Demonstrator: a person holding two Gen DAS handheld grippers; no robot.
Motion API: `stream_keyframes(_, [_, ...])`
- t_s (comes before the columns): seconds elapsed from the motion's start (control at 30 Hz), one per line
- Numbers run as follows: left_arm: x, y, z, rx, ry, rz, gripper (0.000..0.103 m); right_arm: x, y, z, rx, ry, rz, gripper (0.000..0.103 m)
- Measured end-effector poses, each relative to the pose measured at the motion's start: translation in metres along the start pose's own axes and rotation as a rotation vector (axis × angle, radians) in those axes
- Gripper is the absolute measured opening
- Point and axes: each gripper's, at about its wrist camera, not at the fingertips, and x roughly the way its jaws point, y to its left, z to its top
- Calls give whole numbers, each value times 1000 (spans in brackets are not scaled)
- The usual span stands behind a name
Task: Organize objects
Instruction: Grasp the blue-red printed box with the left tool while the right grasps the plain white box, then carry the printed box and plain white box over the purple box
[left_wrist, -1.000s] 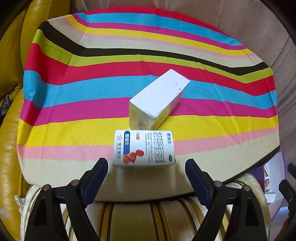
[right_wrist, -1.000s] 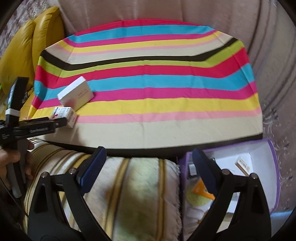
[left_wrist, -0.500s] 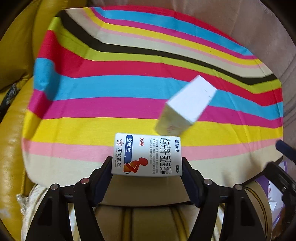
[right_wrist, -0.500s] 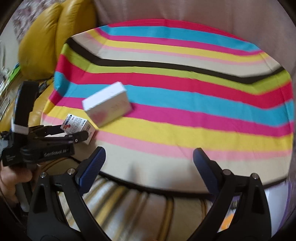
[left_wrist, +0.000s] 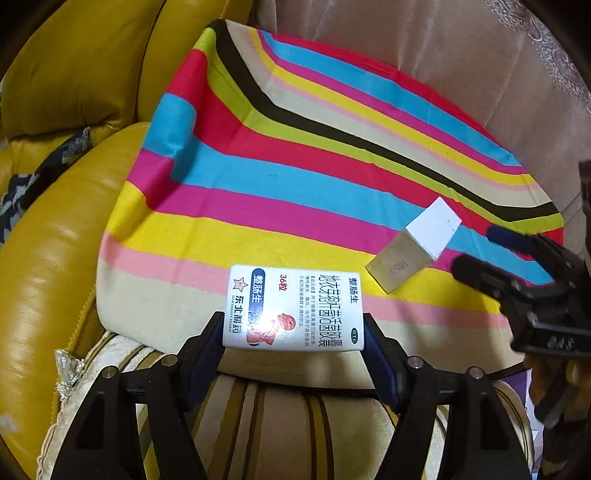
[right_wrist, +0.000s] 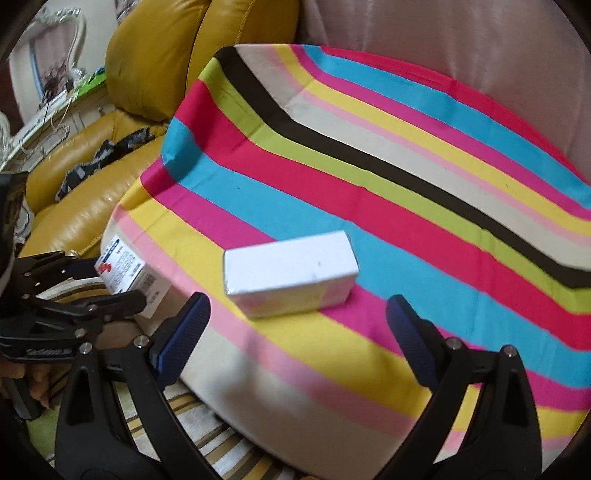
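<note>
left wrist view, lower middle: your left gripper (left_wrist: 293, 341) clamps the light, crushable medicine box (left_wrist: 293, 308) by its ends; right gripper (right_wrist: 295, 325) gapes wide, empty.

- The striped cloth (left_wrist: 295, 173) runs in bands of red, sky blue, magenta, yellow, pale pink, cream, lime green and one black stripe.
- The medicine box (left_wrist: 293, 308) is white with a dark blue label, black and red print and a red-orange figure.
- The plain box (right_wrist: 290, 273), at 2 o'clock from it in the left view, has a white top and a cream-yellow side.
- The sofa (left_wrist: 55, 240) is mustard-yellow leather.
- The cushion (left_wrist: 280, 424) is cream with olive-gold and brown stripes.
- The left hand-held gripper (left_wrist: 293, 350) is black with navy pads.
</note>
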Motion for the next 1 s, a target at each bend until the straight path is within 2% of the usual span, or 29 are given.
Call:
stream_keyframes(0.3, [7, 2, 1, -23, 18, -21, 71, 26, 1, 16, -92, 40, 42, 98])
stream_keyframes(0.53, [13, 6, 2, -35, 33, -26, 71, 51, 0, 13, -75, 84, 70, 99])
stream_keyframes(0.67, [16, 6, 4, -30, 31, -27, 71, 56, -6, 11, -18, 70, 77, 99])
stream_keyframes(0.73, [15, 5, 2, -22, 27, -25, 71, 58, -8, 10, 10, 60, 70, 93])
stream_keyframes(1.0, [12, 1, 3, -4, -1, -13, 71, 45, -6, 2, 90, 41, -39, 92])
